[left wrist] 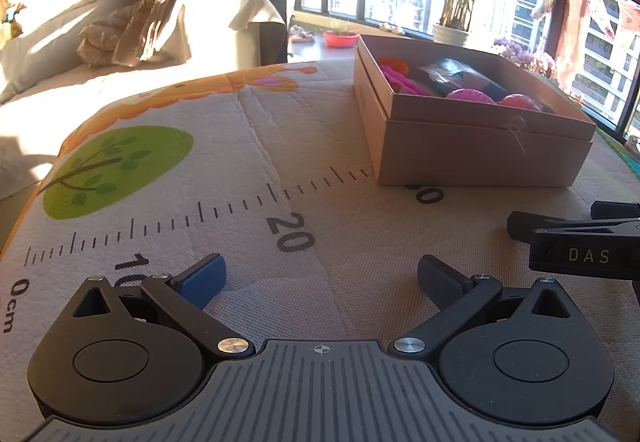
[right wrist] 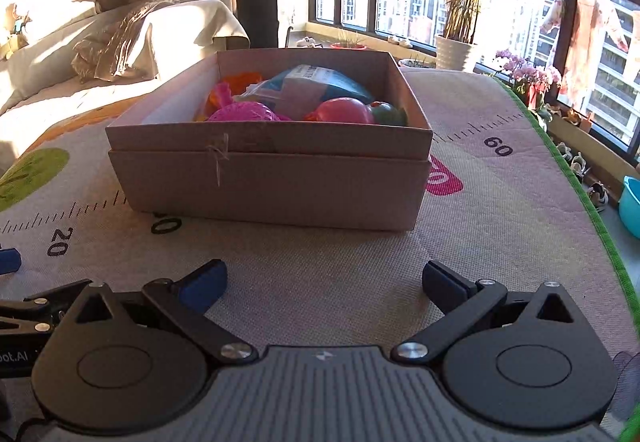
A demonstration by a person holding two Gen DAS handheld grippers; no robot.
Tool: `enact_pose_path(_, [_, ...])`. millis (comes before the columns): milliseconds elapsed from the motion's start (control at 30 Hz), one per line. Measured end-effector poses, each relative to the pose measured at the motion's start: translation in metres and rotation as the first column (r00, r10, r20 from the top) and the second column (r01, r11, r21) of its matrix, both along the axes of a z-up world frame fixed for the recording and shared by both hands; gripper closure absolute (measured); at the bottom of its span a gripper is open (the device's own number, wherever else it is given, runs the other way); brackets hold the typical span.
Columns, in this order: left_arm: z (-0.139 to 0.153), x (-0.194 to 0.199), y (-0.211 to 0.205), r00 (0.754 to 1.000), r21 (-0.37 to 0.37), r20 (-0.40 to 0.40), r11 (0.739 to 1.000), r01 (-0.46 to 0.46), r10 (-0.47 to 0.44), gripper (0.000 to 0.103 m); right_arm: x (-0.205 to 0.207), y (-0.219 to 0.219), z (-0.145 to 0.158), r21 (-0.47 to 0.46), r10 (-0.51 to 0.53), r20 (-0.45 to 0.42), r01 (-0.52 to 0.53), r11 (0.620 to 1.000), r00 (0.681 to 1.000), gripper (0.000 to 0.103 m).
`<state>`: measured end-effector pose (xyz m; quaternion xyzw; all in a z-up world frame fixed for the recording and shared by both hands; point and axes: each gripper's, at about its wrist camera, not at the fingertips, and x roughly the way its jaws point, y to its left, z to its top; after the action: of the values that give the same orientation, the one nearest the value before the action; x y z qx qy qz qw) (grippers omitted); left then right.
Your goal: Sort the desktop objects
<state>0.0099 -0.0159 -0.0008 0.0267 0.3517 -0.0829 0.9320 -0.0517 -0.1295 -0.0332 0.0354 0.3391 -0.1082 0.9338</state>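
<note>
1. Nearest us, the left gripper (left wrist: 320,278) and right gripper (right wrist: 322,282) both hover low over the mat (right wrist: 320,250), jaws spread wide, pinching nothing.
2. Only the left view shows us the mat's green tree print (left wrist: 116,170); only the right shows its green edge (right wrist: 560,178).
3. Farther on, the cardboard box (right wrist: 272,186) holds a pink ball (right wrist: 244,112), a red ball (right wrist: 344,110) and a blue packet (right wrist: 320,82).
</note>
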Motion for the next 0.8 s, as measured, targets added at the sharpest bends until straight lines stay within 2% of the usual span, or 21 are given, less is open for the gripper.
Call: enact_pose_path(800, [0.0018, 0.0007, -0.0011, 1.0, -0.005, 0.002, 1.0, -0.001, 0.001, 0.0, -0.0004, 0.0004, 0.0002, 0.002, 0.0, 0.0, 0.0, 1.0, 1.0, 0.0])
